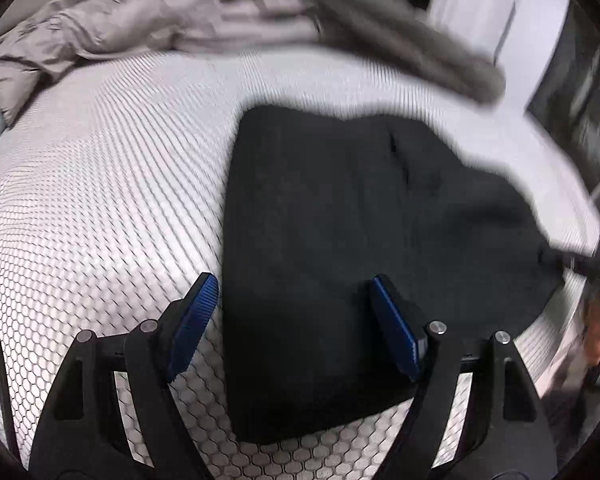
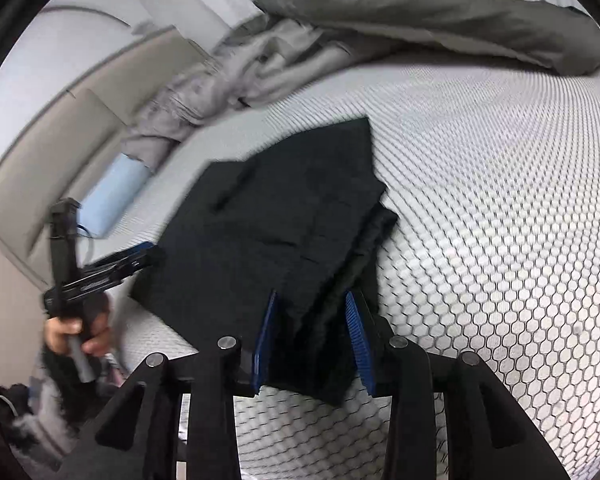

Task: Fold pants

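Observation:
Folded black pants lie on the white honeycomb-patterned mattress. My left gripper is open and straddles the pants' left edge, with one blue pad over the mattress and the other over the fabric. In the right wrist view the pants show stacked layers at their near right edge. That thick edge sits between the blue pads of my right gripper, which stand apart and loose around it. A hand holds the left gripper at the pants' left corner.
Crumpled light grey bedding and a dark grey blanket lie along the far side of the mattress. A light blue roll rests beside a beige bed frame. Dark furniture stands past the mattress edge.

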The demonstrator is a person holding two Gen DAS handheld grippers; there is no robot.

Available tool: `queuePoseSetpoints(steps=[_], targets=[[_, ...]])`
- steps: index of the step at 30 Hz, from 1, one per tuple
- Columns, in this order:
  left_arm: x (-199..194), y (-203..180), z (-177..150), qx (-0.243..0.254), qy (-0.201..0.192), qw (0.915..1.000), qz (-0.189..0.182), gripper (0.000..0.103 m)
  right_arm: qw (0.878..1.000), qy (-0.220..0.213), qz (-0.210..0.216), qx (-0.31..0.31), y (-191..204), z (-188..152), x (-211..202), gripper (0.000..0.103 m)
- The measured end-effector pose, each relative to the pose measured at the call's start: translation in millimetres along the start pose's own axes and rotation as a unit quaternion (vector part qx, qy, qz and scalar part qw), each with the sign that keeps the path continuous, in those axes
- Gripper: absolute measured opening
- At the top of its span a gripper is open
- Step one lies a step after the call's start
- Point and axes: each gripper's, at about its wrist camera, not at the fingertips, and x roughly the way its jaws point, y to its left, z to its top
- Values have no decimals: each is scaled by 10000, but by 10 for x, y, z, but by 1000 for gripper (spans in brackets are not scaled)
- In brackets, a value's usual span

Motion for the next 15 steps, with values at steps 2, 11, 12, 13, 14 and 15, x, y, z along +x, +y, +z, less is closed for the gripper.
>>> queuePoseSetpoints(steps=[2,11,12,13,14,15], targets=[[48,-44,-40,128,137,9998,11,80,9995,257,-112,135,-78,4,161,36],[-447,-21,-45,455,-726,9961,201,79,9957,-831,183,-363,269,113,-352,36],[-461,-59,-40,505,-810,9954,6,79,9942,-867,268,-572,416,128,-319,36],[-427,-127,-29,603,-771,9951,-162,79,9937,-823,319,-684,514,138,-247,36],[-389,-201,-37,709,-734,9944,-266,79,9939,-679,355,-789,630,155,-107,36],[-309,-290,-42,891,-657,9929,-424,79,9946,-496,341,-848,730,170,66,36]])
